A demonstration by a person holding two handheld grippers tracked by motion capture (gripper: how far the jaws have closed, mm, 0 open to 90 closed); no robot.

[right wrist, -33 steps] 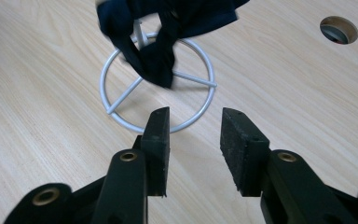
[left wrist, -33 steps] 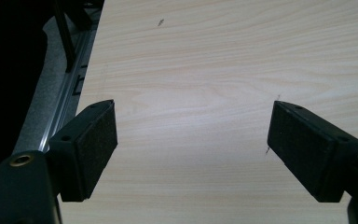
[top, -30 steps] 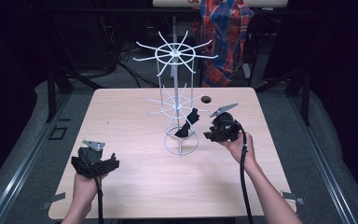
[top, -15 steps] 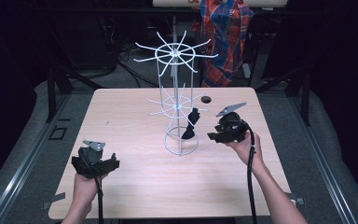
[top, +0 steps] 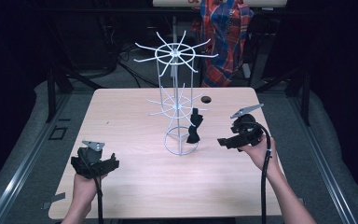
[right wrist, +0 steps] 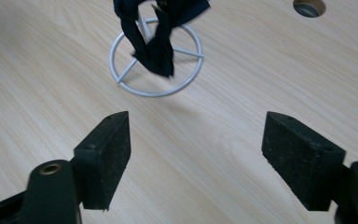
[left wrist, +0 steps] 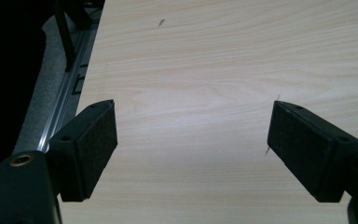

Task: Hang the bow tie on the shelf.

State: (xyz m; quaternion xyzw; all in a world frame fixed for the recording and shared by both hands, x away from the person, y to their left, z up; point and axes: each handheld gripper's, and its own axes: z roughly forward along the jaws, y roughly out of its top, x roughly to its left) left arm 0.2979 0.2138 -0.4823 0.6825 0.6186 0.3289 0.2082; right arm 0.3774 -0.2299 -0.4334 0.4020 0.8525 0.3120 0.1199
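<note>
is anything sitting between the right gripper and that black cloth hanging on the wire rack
Nothing visible. The right gripper is open, and bare table lies between its jaws and the black cloth hanging over the wire rack base ring.

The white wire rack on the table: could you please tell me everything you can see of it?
The rack looks like thin white-coated metal wire. It stands upright near the middle of the wooden table on a ring base with spokes. Slim uprights carry two tiers of radiating hooks, a larger one at the top and a smaller one lower down. A black cloth hangs from a lower hook on the person's right side, dangling over the base. Neither gripper touches the rack; the right gripper, open, is held beside it.
</note>
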